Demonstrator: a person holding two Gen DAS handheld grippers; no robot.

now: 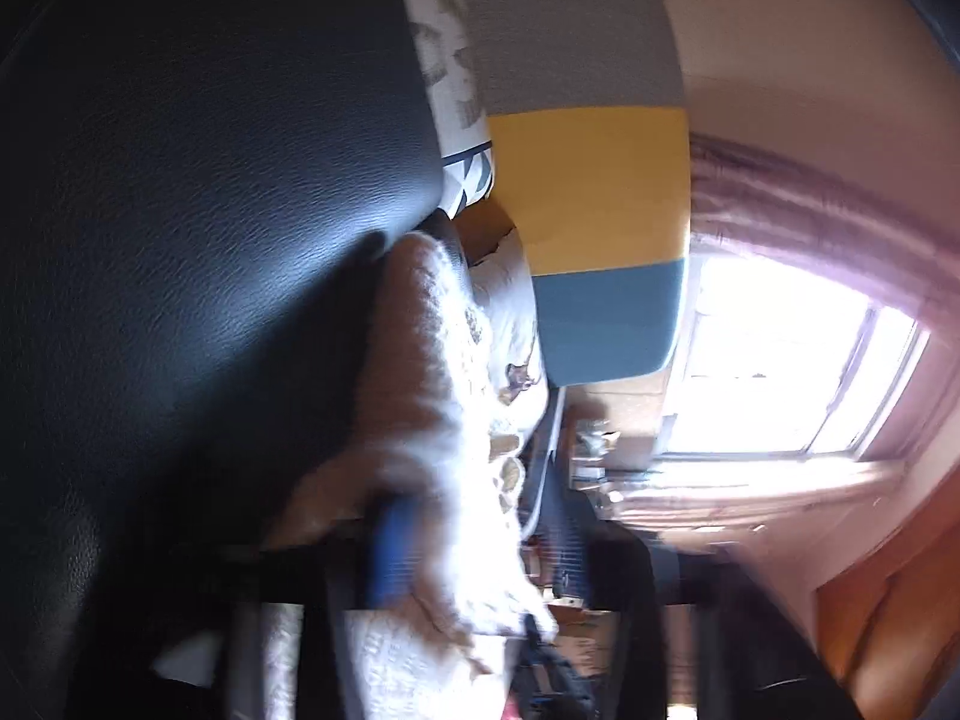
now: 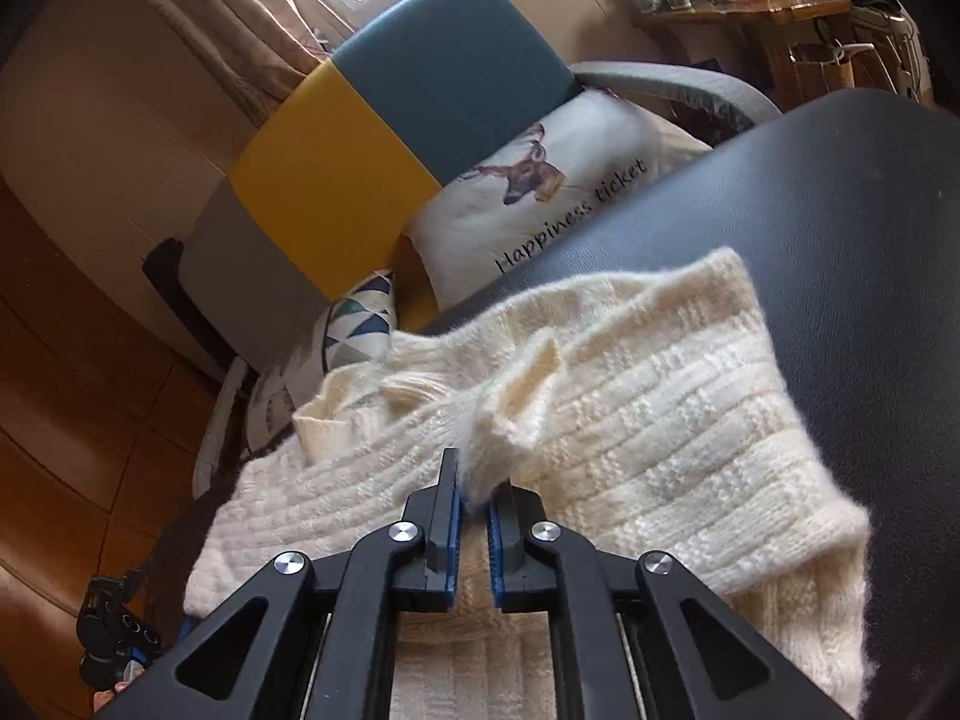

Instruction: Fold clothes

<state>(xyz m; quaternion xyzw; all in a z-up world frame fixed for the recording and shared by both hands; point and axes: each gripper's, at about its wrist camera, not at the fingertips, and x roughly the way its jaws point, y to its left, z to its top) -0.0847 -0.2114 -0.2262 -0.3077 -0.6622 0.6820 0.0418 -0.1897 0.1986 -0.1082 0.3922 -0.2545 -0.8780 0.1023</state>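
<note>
Right gripper (image 2: 474,480) fingers pinch the cream sweater (image 2: 630,396); left fingers' state blurred, cannot tell.

Black leather surface (image 2: 840,228) under a rumpled cream knit sweater (image 2: 630,396)

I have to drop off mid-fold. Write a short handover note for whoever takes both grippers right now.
Right gripper: jaws nearly closed, pinching a raised fold of the cream knit sweater.
Left gripper: view tilted and blurred; cream knit sits at a blue pad, but I cannot confirm open or shut.
Sweater: partly spread on the black leather surface, bunched and creased towards the side nearest the colour-block chair; one part hangs over the near edge.
Done: one section appears lifted and partly drawn over the body.
Left: lay that section flat, smooth the bunched area, finish the remaining folds. Check the left grip first.
</note>
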